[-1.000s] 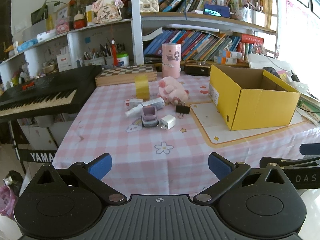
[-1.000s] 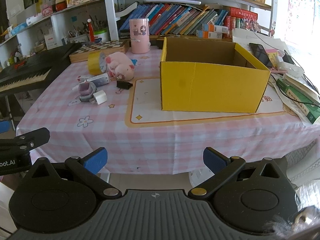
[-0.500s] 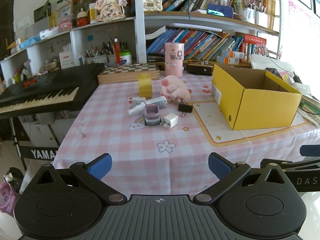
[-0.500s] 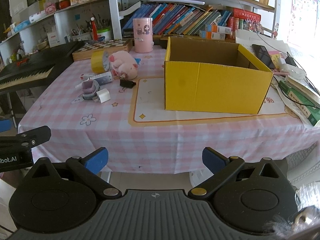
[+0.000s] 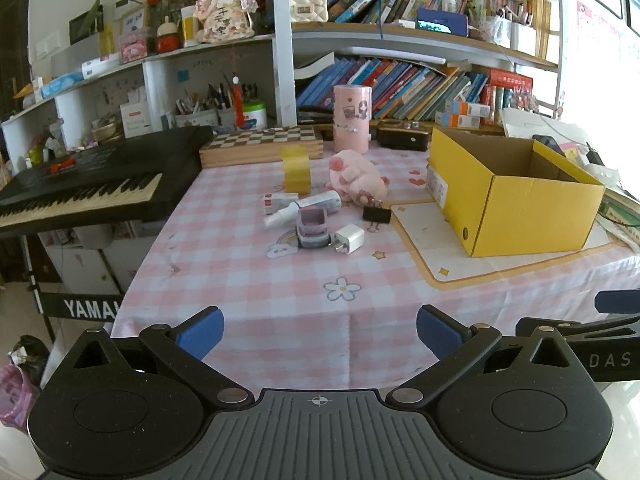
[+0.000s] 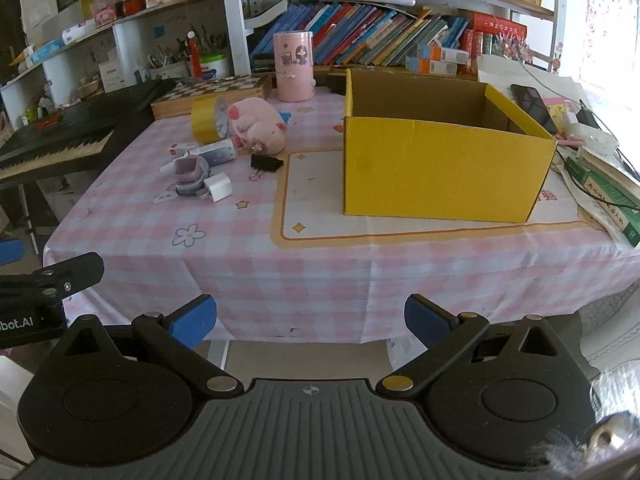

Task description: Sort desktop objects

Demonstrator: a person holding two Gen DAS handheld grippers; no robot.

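An empty yellow cardboard box [image 5: 516,196] [image 6: 440,168] stands open on the right of the pink checked table. Left of it lie a pink plush pig [image 5: 358,176] [image 6: 258,126], a yellow tape roll [image 5: 295,169] [image 6: 206,120], a white tube [image 5: 304,207], a purple-grey small case [image 5: 311,228] [image 6: 189,174], a white charger plug [image 5: 349,239] [image 6: 218,187] and a black binder clip [image 5: 376,215] [image 6: 266,163]. My left gripper [image 5: 318,332] is open at the table's near edge, holding nothing. My right gripper [image 6: 310,322] is open below the table's front edge, also holding nothing.
A pink cylinder cup [image 5: 352,118] and a chessboard box [image 5: 262,146] stand at the back. A black keyboard [image 5: 84,184] sits left of the table. Books, a phone [image 6: 534,106] and cables crowd the right side. Shelves fill the back wall.
Both views have tilted slightly upward and drawn a little nearer the table; the objects sit lower in frame. Both grippers stay open and nothing on the table has moved.
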